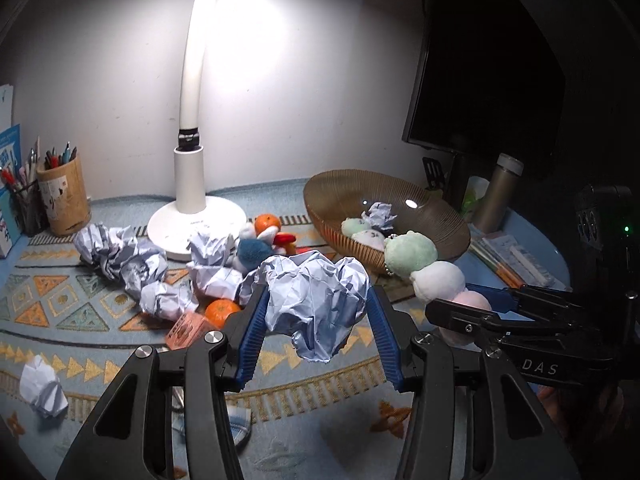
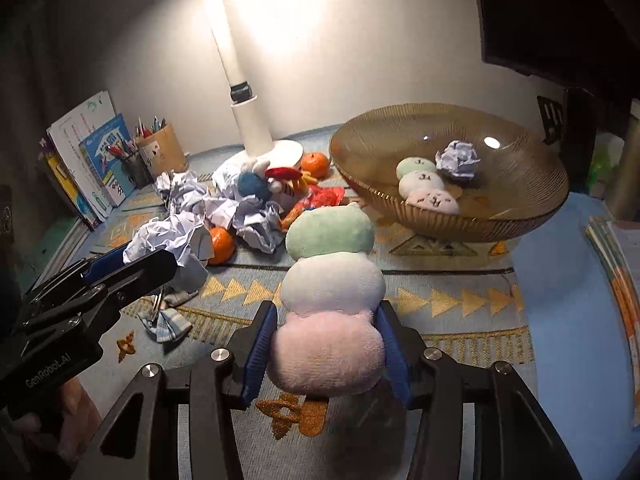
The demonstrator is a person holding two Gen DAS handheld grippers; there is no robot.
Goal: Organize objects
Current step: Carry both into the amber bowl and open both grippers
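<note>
Left of the amber bowl [image 2: 516, 224], the left gripper [image 1: 316, 316] is clamped on a crumpled paper ball [image 1: 320, 300], white-blue and creased, lifted above the patterned mat [image 1: 80, 320]. Nearer the bowl, the right gripper [image 2: 326, 354] pinches the pink end of a three-lobed plush [image 2: 332, 280]: green, white, pink. Advice: carry each clear of the bowl's rim before loosening the grip, so neither load snags.
</note>
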